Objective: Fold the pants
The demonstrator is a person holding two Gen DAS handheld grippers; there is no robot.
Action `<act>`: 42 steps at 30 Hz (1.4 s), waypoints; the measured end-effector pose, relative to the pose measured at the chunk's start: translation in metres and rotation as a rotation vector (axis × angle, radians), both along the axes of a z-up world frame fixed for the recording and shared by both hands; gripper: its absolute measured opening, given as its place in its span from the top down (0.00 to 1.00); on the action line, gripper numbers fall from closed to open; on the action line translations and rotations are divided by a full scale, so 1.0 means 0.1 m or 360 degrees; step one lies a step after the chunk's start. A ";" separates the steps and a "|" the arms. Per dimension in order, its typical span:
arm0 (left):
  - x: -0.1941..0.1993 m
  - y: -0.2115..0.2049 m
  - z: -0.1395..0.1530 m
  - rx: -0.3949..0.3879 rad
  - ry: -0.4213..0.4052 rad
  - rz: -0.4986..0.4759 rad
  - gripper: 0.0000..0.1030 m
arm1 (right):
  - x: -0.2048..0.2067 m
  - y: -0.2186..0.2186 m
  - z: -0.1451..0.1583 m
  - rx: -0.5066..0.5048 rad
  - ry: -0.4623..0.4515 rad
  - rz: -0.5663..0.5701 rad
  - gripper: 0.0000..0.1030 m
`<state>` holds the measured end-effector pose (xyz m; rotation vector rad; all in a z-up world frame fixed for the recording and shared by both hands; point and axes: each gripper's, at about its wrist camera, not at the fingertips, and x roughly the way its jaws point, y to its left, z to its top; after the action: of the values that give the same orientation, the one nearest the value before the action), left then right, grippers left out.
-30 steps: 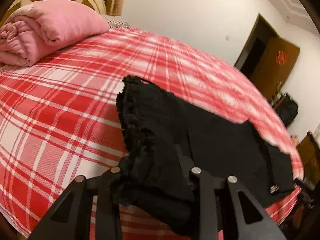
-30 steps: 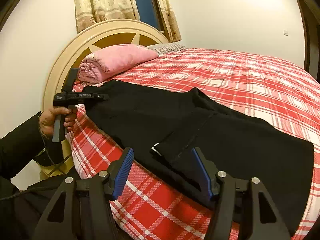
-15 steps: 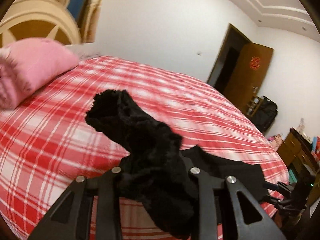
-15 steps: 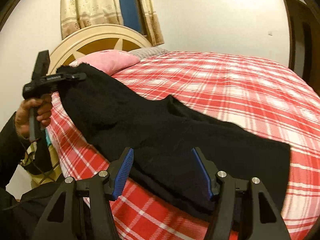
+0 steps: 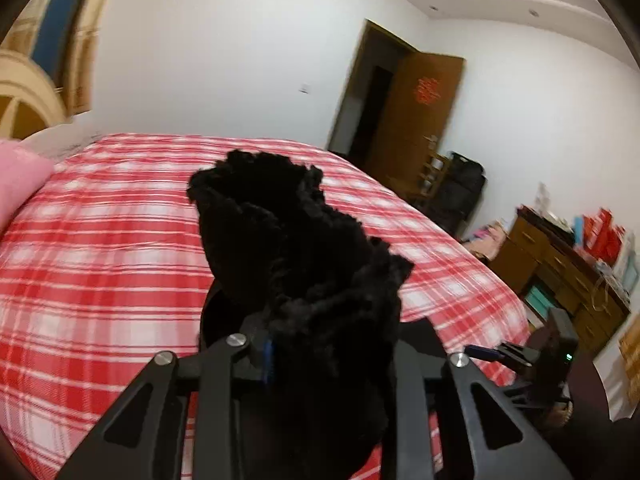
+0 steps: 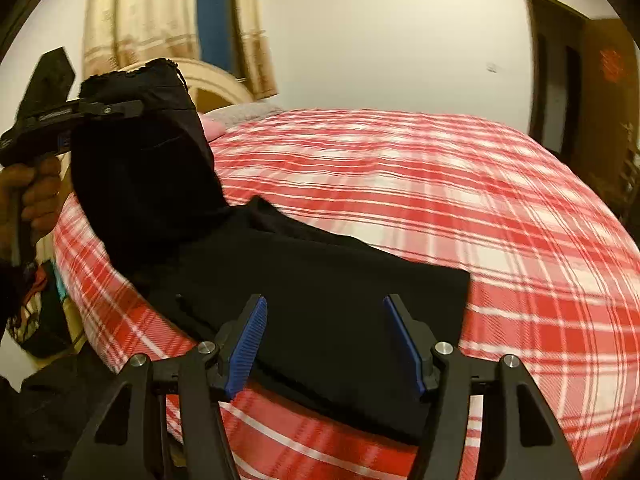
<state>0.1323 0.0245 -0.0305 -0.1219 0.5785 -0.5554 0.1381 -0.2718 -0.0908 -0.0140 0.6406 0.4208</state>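
The black fleece-lined pants (image 6: 320,296) lie partly on the bed with the red-and-white plaid cover (image 6: 460,184), near its front edge. One end of the garment is raised off the cover, and the fabric hangs down from it to the flat part.

The left gripper (image 5: 328,344) has its jaws clamped on this raised, bunched end; in the left wrist view the fuzzy lining stands up between the black fingers. In the right wrist view a hand (image 6: 34,196) grips the handle of this tool at the left edge.

The right gripper (image 6: 332,340) has its jaws spread wide, the blue ribbed pads (image 6: 246,344) apart, just over the flat portion of the pants. Contact with the fabric cannot be determined.
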 end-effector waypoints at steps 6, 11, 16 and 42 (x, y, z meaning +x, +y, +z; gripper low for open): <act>0.05 -0.64 -0.07 0.0062 0.0028 -0.0195 0.74 | 0.06 -0.43 -0.09 0.0089 0.0067 -0.0185 0.40; 0.07 -1.13 -0.22 0.0177 0.0064 -0.0308 0.74 | 0.11 -0.67 -0.19 0.0143 0.0117 -0.0285 0.40; 0.06 -1.63 -0.48 0.0299 0.0087 -0.0363 0.74 | 0.24 -0.89 -0.33 0.0265 0.0217 -0.0392 0.40; -0.31 -1.60 -0.56 0.0361 -0.0105 -0.0308 0.12 | 0.23 -1.18 -0.28 0.0579 0.0189 -0.0457 0.40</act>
<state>0.1017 -0.1353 -0.0868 0.1683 0.5883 -0.6747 0.1607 -0.3900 -0.1186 0.4468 0.6635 0.2559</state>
